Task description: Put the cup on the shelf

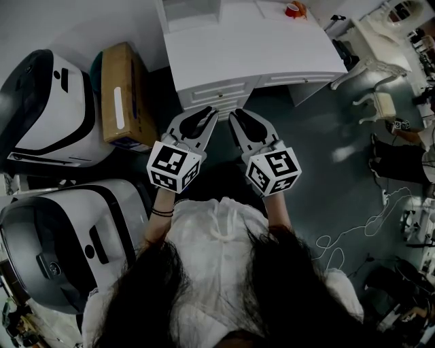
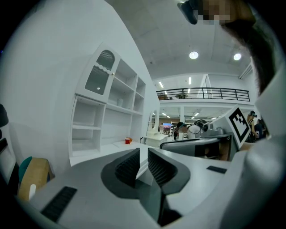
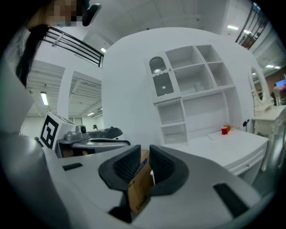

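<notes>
A small red cup (image 1: 293, 9) stands at the far right end of the white desk (image 1: 238, 51); it also shows as a red cup (image 2: 128, 140) and as a red cup (image 3: 225, 130) in the gripper views. The white shelf unit (image 3: 196, 89) rises behind the desk, its compartments (image 2: 111, 107) bare. My left gripper (image 1: 204, 113) and right gripper (image 1: 239, 115) are held side by side before the desk's drawers, well short of the cup. Both have their jaws drawn together with nothing between them. In the right gripper view a cardboard box shows through the slit, behind the jaws.
A cardboard box (image 1: 122, 95) stands on the floor left of the desk. Two large white and black machines (image 1: 54, 115) (image 1: 61, 238) fill the left side. A white chair (image 1: 370, 75) stands right of the desk, and cables (image 1: 340, 238) lie on the dark floor.
</notes>
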The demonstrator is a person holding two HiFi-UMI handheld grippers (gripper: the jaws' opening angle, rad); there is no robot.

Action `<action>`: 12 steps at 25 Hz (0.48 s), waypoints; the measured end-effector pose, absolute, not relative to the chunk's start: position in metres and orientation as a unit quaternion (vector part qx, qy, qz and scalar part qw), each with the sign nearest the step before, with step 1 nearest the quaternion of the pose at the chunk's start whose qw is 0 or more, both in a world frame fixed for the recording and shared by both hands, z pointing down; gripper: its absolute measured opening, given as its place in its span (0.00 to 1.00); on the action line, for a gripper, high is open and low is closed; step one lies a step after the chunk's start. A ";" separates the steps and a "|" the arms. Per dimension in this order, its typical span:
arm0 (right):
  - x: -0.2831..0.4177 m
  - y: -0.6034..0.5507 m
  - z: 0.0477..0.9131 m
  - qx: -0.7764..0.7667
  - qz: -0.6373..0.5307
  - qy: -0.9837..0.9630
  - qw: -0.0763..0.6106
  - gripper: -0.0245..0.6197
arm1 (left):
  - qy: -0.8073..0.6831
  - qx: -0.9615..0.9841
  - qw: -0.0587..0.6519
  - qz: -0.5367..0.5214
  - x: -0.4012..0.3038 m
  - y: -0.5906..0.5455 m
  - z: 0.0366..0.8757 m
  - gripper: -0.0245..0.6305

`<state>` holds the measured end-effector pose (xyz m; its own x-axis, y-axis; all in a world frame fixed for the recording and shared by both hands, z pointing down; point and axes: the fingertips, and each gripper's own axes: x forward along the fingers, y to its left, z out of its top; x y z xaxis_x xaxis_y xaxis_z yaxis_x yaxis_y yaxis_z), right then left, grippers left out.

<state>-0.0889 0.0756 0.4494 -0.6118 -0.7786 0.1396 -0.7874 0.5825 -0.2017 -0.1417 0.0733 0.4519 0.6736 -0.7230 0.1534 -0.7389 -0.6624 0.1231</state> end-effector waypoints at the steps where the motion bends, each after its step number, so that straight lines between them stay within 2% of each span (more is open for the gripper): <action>1: -0.089 0.076 0.449 0.440 0.122 -0.890 0.018 0.15 | -0.403 0.910 0.088 0.046 -0.143 0.073 0.452 0.12; 12: -0.095 0.073 0.453 0.437 0.121 -0.891 0.022 0.15 | -0.412 0.906 0.086 0.049 -0.156 0.067 0.455 0.12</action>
